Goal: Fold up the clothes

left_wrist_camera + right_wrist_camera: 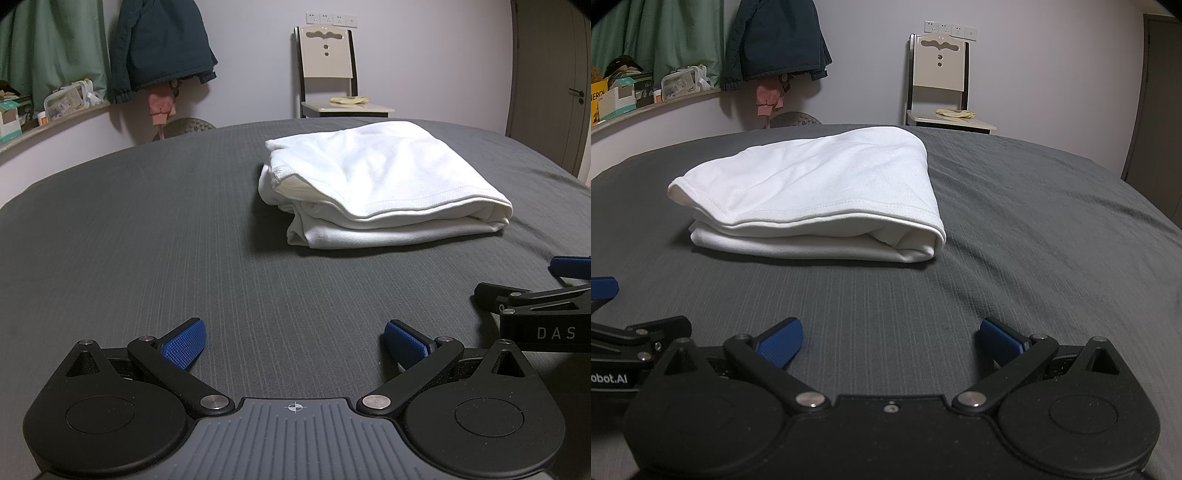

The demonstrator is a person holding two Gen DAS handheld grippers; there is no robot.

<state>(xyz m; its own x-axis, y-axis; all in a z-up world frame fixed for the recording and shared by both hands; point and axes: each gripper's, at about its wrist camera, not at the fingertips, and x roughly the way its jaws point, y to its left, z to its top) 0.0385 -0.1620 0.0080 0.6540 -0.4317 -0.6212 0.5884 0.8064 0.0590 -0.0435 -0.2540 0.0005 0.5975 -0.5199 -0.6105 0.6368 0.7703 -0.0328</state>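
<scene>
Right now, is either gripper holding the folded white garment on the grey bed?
No, the left gripper and right gripper are open, short of the folded white garment.

A dark grey bed (147, 240) fills the foreground. Beyond it a cream chair (327, 70) stands against the pale lilac wall (251, 55), under four sockets (331, 18). Left of the chair hang a dark jacket (162, 48) and green curtain (51, 48); right, what may be a door (576, 92).
</scene>
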